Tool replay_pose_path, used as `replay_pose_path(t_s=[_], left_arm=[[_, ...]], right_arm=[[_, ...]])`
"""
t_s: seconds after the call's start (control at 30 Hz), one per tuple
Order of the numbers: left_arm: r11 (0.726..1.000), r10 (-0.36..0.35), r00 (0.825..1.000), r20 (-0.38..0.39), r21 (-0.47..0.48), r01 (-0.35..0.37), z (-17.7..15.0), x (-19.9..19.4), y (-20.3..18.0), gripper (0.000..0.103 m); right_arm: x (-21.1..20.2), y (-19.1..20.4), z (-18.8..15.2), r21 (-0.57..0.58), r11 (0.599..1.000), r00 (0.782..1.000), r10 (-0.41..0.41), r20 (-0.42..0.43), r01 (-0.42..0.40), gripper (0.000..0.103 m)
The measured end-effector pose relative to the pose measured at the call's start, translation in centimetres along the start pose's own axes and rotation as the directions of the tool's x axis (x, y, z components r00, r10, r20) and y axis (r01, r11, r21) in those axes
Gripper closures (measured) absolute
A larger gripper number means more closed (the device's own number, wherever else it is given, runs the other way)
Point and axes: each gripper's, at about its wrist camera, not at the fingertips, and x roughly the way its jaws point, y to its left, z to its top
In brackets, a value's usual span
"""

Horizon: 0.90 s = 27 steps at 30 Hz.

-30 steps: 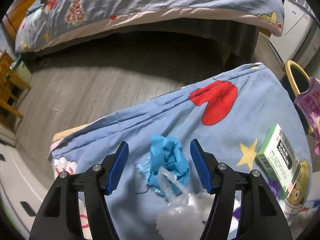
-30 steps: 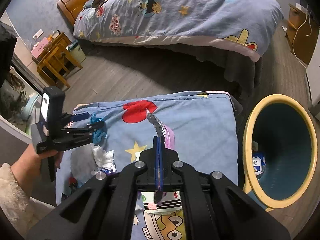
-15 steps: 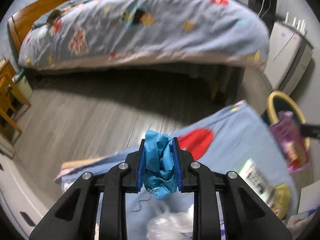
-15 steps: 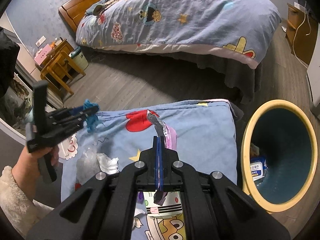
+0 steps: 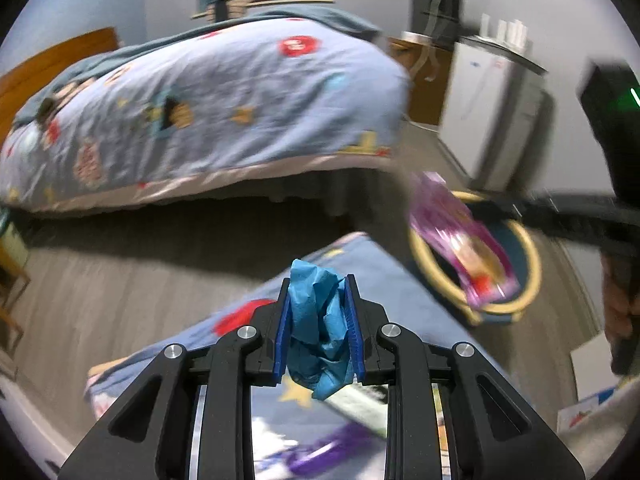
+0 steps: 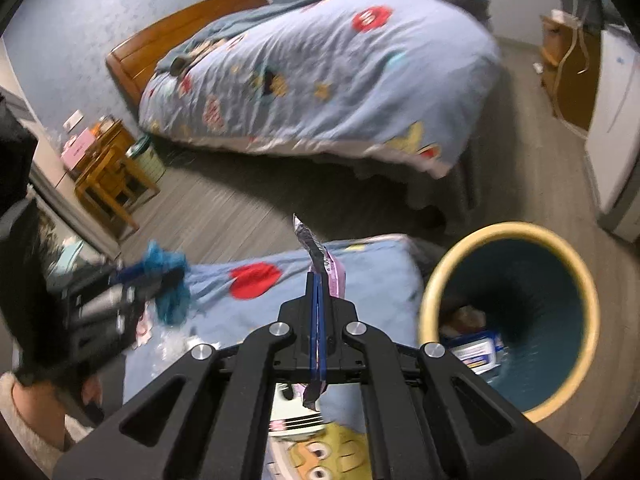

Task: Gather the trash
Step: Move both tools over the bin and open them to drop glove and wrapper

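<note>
My left gripper [image 5: 318, 322] is shut on a crumpled blue tissue [image 5: 320, 332] and holds it above the blue quilt-covered table [image 5: 404, 296]. It also shows at the left of the right wrist view [image 6: 160, 276]. My right gripper [image 6: 318, 320] is shut on a purple snack wrapper [image 6: 318, 256], held above the table's right side; the wrapper also shows in the left wrist view [image 5: 460, 240], in front of the bin. The yellow-rimmed dark blue trash bin [image 6: 512, 312] stands on the floor right of the table, with a packet [image 6: 476, 350] inside.
A white box [image 6: 296, 412] and clear plastic scraps [image 6: 172, 344] lie on the table. A large bed [image 6: 332, 76] stands beyond a strip of wood floor. Small wooden furniture [image 6: 108, 168] is at the left, a white cabinet [image 5: 488, 108] at the right.
My left gripper closed on the blue tissue, lifted it off the table and swung right toward the bin. My right gripper rose a little with the wrapper still held.
</note>
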Motion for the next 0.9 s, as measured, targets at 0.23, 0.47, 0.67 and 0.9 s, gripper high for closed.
replay_pose_path(t_s=[0.23, 0.47, 0.67, 0.9], left_arm=[[0.99, -0.1, 0.994, -0.045, 0.093, 0.103, 1.0, 2.3, -8.3, 0.077], [0.973, -0.145, 0.985, -0.099, 0.169, 0.16, 2.2, 6.2, -14.7, 0.077], [0.969, -0.152, 0.981, -0.124, 0.174, 0.172, 3.3, 9.8, -17.1, 0.077], [0.969, -0.135, 0.98, -0.144, 0.188, 0.161, 4.2, 13.4, -18.5, 0.074]], right_arm=[[-2.7, -6.5, 1.0, 0.062, 0.99, 0.99, -0.131, 0.054, 0.127, 0.103], [-3.1, -14.0, 0.1, 0.194, 0.956, 0.973, -0.229, 0.017, 0.221, 0.103], [-1.8, -18.1, -1.6, 0.277, 0.925, 0.965, -0.256, -0.054, 0.261, 0.103], [-0.7, -19.6, -2.7, 0.31, 0.908, 0.959, -0.265, -0.1, 0.283, 0.103]])
